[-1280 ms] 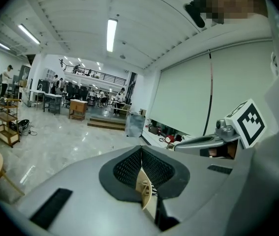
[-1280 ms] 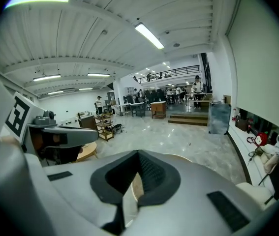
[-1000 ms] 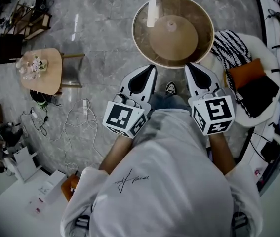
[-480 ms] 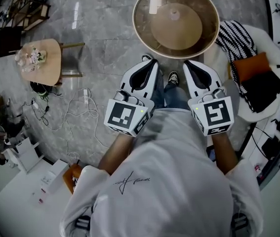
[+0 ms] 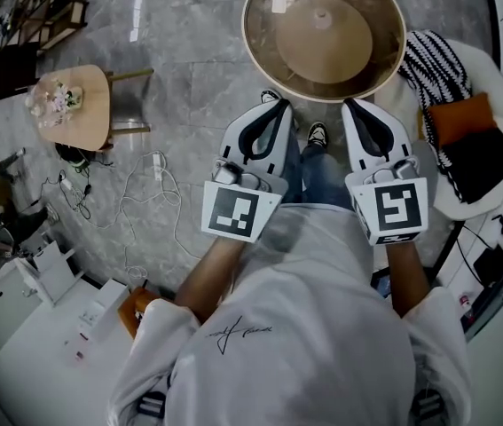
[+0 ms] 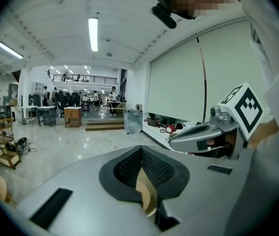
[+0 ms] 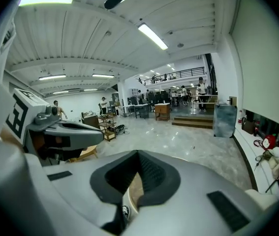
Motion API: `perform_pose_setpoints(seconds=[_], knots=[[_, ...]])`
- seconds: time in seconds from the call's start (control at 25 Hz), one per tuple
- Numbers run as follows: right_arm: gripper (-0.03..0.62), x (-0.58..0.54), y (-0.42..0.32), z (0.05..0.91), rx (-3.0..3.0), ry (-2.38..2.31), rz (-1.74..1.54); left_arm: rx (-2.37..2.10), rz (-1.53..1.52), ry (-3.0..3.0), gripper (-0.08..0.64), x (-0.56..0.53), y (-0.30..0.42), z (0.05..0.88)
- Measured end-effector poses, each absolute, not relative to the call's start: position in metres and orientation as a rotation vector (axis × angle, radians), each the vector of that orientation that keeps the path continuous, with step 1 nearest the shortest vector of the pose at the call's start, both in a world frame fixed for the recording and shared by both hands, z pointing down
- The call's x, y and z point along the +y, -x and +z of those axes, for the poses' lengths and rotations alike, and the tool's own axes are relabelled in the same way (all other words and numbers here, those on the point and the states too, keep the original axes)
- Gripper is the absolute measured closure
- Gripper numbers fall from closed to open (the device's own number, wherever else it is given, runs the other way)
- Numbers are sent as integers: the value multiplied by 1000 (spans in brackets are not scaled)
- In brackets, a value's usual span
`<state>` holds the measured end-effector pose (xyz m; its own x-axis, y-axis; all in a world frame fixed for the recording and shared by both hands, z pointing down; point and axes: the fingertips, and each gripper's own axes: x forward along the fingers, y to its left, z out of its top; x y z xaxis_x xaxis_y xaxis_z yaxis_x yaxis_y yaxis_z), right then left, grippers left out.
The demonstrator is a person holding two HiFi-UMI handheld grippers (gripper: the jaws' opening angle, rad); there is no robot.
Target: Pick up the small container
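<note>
Head view gives no thing that I can tell as the small container; neither claw carries anything. The left claw (image 5: pixel 278 106) and the right claw (image 5: pixel 351 106) point side by side at the near rim of the round desk (image 5: pixel 371 16), just short of it. Each has its jaws pressed together with nothing between them. In the left gripper view the left claw's (image 6: pixel 141 154) dark, mesh-textured pads meet along one seam. The right gripper view shows the same for the right claw (image 7: pixel 138 156). Both claws have smooth white and grey shells, tapering to a point, each with a marker cube at the back.

The round desk has a pale wooden rim and a brown-tinted glass top, and a tan disc-shaped base shows through the glass. Its top is bare.

The one plain container is a tall blue-grey bin (image 6: pixel 133 121), well apart from the round desk, beside low wooden steps. Its inside is not visible.

Right of the round desk sits a white, rounded armchair (image 5: pixel 491 69) holding a black-and-white striped cushion (image 5: pixel 428 69), an orange one (image 5: pixel 455 118) and a black one (image 5: pixel 482 162). Left of the round desk, well apart, a small wooden desk (image 5: pixel 91 127) with rounded corners bears a pale pink-and-white bunch (image 5: pixel 56 100). Between them the floor (image 5: pixel 189 60) is glossy grey marble, with thin white cables (image 5: pixel 158 202) looped over it.
</note>
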<state>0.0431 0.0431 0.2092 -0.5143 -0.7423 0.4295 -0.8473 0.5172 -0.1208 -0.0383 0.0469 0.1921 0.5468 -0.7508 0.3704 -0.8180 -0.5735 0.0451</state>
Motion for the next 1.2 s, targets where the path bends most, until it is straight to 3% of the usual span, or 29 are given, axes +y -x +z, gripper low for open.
perform_pose_setpoints(seconds=[1.2], knots=[[577,-37,-42,292,-2477,-1396,526,-1230,438,-2437,543,-51,38,279]])
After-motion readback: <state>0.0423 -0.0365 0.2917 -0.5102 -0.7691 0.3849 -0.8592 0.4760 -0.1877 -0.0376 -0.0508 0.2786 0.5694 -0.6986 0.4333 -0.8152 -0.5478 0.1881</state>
